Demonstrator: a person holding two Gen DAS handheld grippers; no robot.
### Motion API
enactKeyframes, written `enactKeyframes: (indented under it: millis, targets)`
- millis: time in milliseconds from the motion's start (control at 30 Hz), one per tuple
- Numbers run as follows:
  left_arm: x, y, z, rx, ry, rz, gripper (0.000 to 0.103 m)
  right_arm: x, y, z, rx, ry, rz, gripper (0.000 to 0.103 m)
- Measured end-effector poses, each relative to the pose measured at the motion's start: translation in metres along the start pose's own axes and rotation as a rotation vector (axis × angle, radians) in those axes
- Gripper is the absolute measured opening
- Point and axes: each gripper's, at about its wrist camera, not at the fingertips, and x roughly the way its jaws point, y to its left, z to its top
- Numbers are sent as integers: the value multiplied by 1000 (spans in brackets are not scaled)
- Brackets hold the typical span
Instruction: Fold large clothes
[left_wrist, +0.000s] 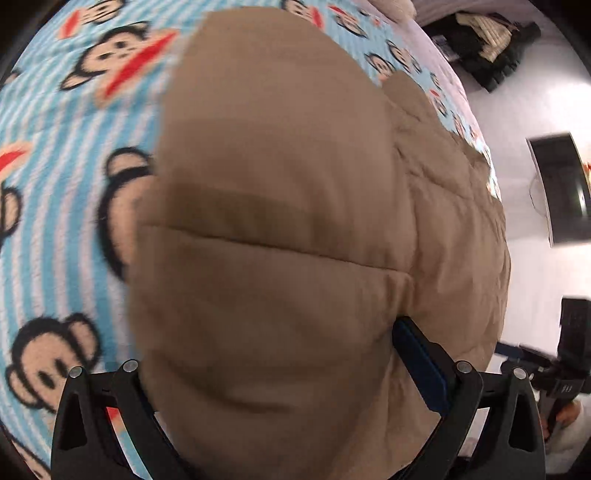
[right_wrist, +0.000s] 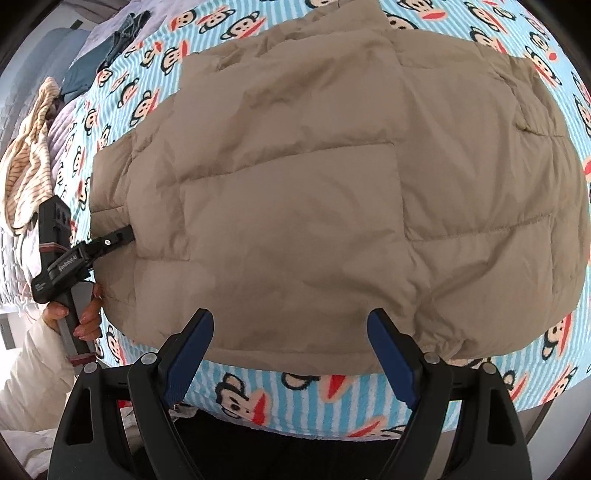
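Observation:
A tan quilted puffer jacket (right_wrist: 314, 184) lies spread flat on a blue-striped blanket printed with monkey faces (right_wrist: 295, 387). In the right wrist view my right gripper (right_wrist: 291, 321) hovers open over the jacket's near hem, and its blue pads (right_wrist: 388, 350) hold nothing. A hand (right_wrist: 85, 314) holds my left gripper (right_wrist: 123, 233) at the jacket's left edge. Seen from the left wrist, the jacket (left_wrist: 277, 166) bulges up between the wide-set jaws of the left gripper (left_wrist: 277, 332). It hides the left finger, and only the right pad (left_wrist: 417, 362) shows, lying against the fabric.
A striped beige cloth (right_wrist: 29, 162) and blue denim clothes (right_wrist: 118, 37) lie on the bed's far left. Beyond the bed's edge is white floor with a dark flat screen (left_wrist: 561, 184) and a dark pile of clothes (left_wrist: 491, 48). A white sleeve (right_wrist: 33, 369) is at lower left.

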Motion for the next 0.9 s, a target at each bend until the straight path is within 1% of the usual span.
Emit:
enactKeyframes:
  millis: [33,67,100,167,200,233,267,300,333,367,433,500,633,700,767,833,900]
  targets:
    - [1,-4,1,13,11,-15,65,-2,1,1,-3,-9,-1,87]
    - [1,-9,1,14,22,-40,45,-5,2,2,-4,-20,-3,87]
    - [0,-12,2,13,24,-52,39,-8,2,4,-5,-37,-7,87]
    - [-6,-25,2,37,11,-37,28,-14,3,8,-4,-69,-19,87]
    - [-11,-32,2,50,3,-22,27,-18,3,11,-2,-92,-24,85]
    - [-15,-35,2,54,-2,-15,26,-20,2,14,0,-112,-20,72]
    - [-19,-39,2,57,-7,-10,24,-22,2,17,1,-127,-18,60]
    - [-23,-43,2,58,-13,-5,24,-21,2,20,2,-134,-22,36]
    - [-27,-47,2,59,-21,-1,24,-20,2,23,2,-142,-22,26]
    - [-32,-51,2,61,-29,2,24,-19,1,27,-1,-155,-10,25]
    - [-43,-61,2,64,-46,4,24,-16,1,34,-12,-180,-5,18]
    - [-56,-71,1,68,-63,-1,24,-9,-1,44,-23,-202,1,18]
    - [-81,-104,-3,92,-98,-22,24,8,-11,66,-5,-231,27,18]
    - [-88,-123,-4,119,-106,-23,24,16,-20,78,22,-236,53,18]
    - [-93,-147,-3,138,-109,-41,24,26,-28,90,52,-234,84,18]
    - [-92,-172,2,152,-104,-60,24,37,-34,100,72,-223,104,14]
    - [-87,-197,6,175,-98,-64,24,48,-41,107,87,-205,135,13]
